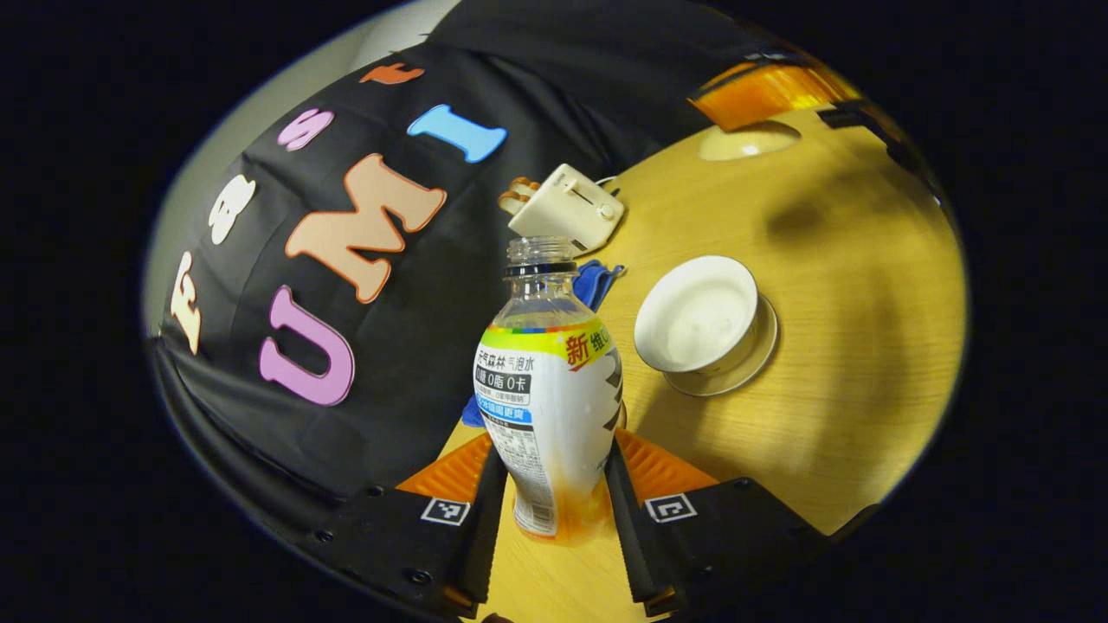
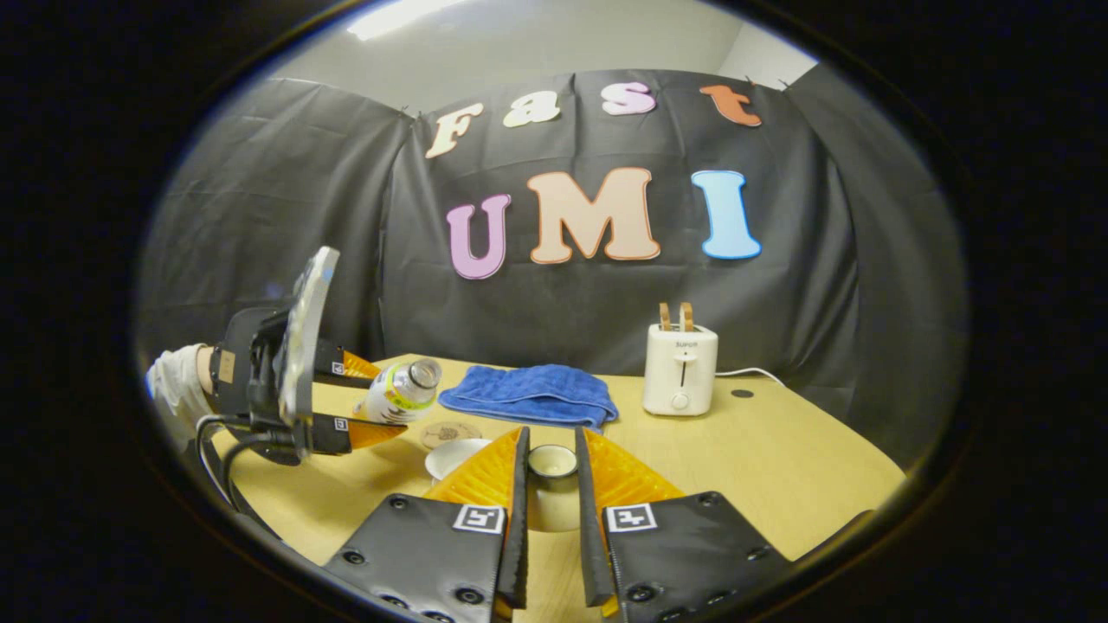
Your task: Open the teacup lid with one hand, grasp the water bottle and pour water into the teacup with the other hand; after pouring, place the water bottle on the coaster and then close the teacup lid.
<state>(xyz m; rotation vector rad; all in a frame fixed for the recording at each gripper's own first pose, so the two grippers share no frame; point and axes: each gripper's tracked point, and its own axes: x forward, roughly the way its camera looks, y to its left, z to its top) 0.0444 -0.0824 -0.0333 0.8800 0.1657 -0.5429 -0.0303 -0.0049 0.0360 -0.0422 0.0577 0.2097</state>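
Through the left gripper view, we saw the left tool (image 1: 554, 484) clenched on the water bottle (image 1: 547, 407), both fingers pressing on its lower body. The bottle had no cap on, and its open neck pointed away from the camera toward the white toaster (image 1: 567, 209). Just to the right of the bottle, the teacup (image 1: 698, 313) sat uncovered on its saucer (image 1: 751, 363) on the wooden desk (image 1: 848, 346). A blue cloth (image 1: 597, 281) showed behind the bottle's neck.

Through the right gripper view, we recorded the right tool (image 2: 551, 484) clenched on the teacup lid (image 2: 552, 480), its fingers pressing on both sides, with the lid's knob facing the camera. At left, the left tool (image 2: 368, 398), in a white-gloved hand (image 2: 177, 385), held the water bottle (image 2: 398, 389) tilted, neck toward the right, above the desk (image 2: 779, 459). Below the bottle lay the round coaster (image 2: 450, 433) and, nearer to us, the teacup (image 2: 452, 457). The folded blue cloth (image 2: 530, 394) and the toaster (image 2: 680, 369) stood farther back.
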